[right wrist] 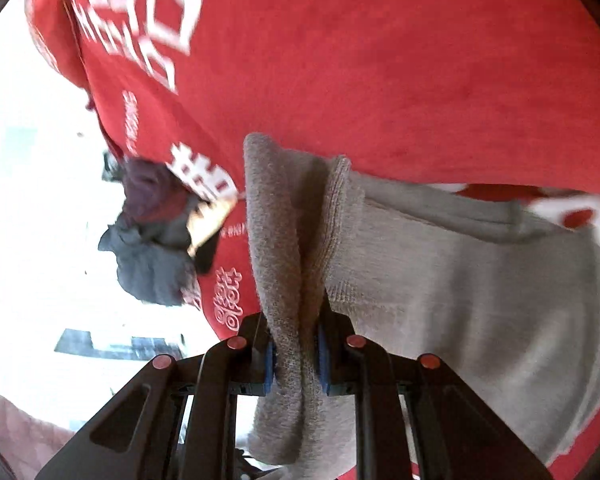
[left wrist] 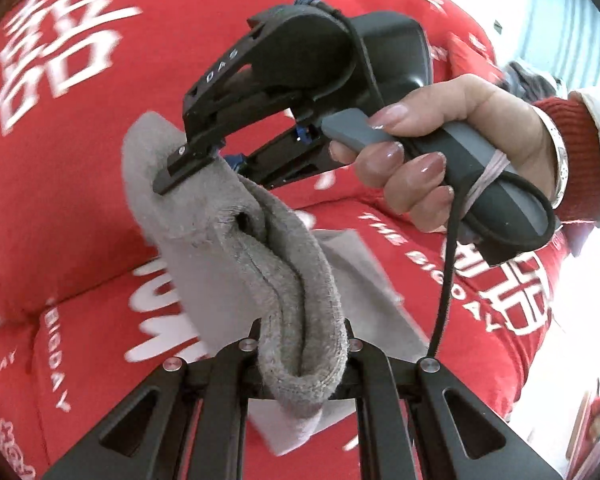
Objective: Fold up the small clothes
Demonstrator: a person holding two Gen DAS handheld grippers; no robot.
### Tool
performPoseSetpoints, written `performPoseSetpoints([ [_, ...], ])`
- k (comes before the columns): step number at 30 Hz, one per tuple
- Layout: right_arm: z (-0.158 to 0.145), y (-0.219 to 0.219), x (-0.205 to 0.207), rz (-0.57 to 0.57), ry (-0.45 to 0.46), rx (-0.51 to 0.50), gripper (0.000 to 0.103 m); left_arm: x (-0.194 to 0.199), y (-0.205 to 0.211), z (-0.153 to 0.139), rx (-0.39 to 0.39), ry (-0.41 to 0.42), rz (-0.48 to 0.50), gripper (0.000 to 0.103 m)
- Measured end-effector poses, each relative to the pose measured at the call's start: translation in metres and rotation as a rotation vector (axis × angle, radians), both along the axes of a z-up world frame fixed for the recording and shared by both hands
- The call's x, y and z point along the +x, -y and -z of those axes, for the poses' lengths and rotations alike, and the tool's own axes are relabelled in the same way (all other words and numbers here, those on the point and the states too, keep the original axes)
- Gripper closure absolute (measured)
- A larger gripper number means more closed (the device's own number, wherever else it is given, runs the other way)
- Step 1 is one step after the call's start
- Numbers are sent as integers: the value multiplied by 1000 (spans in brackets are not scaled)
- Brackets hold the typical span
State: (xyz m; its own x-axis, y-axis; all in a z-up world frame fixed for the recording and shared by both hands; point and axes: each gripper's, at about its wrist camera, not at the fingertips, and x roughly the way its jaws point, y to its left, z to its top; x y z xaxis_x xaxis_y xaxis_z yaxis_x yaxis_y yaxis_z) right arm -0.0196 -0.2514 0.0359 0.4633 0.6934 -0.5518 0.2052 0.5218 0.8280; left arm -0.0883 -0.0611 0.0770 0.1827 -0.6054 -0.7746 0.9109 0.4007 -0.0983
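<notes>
The sock (left wrist: 236, 256), grey and fuzzy, hangs in the air between the two grippers, above a red blanket (left wrist: 100, 184) printed with white lettering. The left gripper (left wrist: 302, 364) is clamped on one bunched end of it, its jaws nearly together with the thick fabric squeezed between them. The right gripper (left wrist: 188, 168), seen from the left wrist camera with a hand (left wrist: 440, 152) around its handle, is pinched on the other end; in its own view the right gripper's blue pads (right wrist: 269, 364) press on a thick fold of the sock (right wrist: 292, 280) from both sides. A flat grey piece (left wrist: 364, 288) lies on the blanket below, and in the right wrist view more of the same grey fabric spreads to the right; whether it is part of this sock or its pair I cannot tell. A heap of dark clothes (right wrist: 152, 240) sits at the blanket's edge.

The step in hand looks like lifting and stretching the sock before folding it. Both ends are gathered rather than flat, so the next move probably calls for drawing the grippers apart to pull the sock straight, lowering it onto the blanket, then bringing one end over the other. The thick pile may slip or stay bunched if the pull is uneven.
</notes>
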Motion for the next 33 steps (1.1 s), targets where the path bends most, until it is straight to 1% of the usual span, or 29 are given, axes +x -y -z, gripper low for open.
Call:
performPoseSetpoints([
  [2, 2, 30, -29, 60, 8, 15, 85, -14, 21, 5, 4, -5, 41, 91],
  [4, 9, 54, -50, 110, 5, 24, 85, -28, 39, 13, 9, 11, 82, 91],
  [7, 27, 87, -82, 189, -19, 17, 85, -50, 67, 35, 46, 32, 137, 91],
  [10, 65, 108, -106, 247, -84, 14, 85, -66, 87, 63, 96, 6, 168, 91],
  [12, 99, 120, -121, 274, -152, 0, 85, -73, 95, 82, 133, -12, 178, 91],
  [13, 118, 124, -128, 290, -191, 0, 85, -76, 97, 89, 148, -14, 179, 91],
  [15, 144, 127, -138, 315, -237, 9, 85, -77, 99, 99, 171, -22, 175, 91],
  [17, 160, 127, -143, 332, -249, 30, 84, -77, 100, 104, 179, -31, 169, 91],
  [19, 162, 124, -145, 344, -237, 43, 84, -77, 99, 105, 181, -30, 162, 91],
  [23, 162, 123, -147, 345, -246, 41, 81, -79, 103, 105, 219, -35, 155, 91],
  [27, 152, 122, -145, 335, -275, -8, 75, -77, 101, 99, 235, -46, 147, 91],
  [28, 150, 124, -144, 332, -282, -16, 74, -76, 98, 96, 236, -51, 144, 88],
  [29, 148, 124, -146, 329, -291, -25, 74, -76, 95, 94, 237, -54, 139, 65],
  [30, 146, 124, -147, 327, -301, -35, 74, -76, 91, 90, 242, -49, 124, 26],
  [31, 144, 125, -149, 328, -307, -43, 74, -77, 86, 86, 239, -36, 107, 14],
  [32, 142, 125, -151, 332, -315, -49, 73, -78, 82, 82, 224, -29, 102, 12],
  [33, 140, 124, -153, 339, -324, -53, 71, -80, 79, 78, 218, -32, 109, 12],
])
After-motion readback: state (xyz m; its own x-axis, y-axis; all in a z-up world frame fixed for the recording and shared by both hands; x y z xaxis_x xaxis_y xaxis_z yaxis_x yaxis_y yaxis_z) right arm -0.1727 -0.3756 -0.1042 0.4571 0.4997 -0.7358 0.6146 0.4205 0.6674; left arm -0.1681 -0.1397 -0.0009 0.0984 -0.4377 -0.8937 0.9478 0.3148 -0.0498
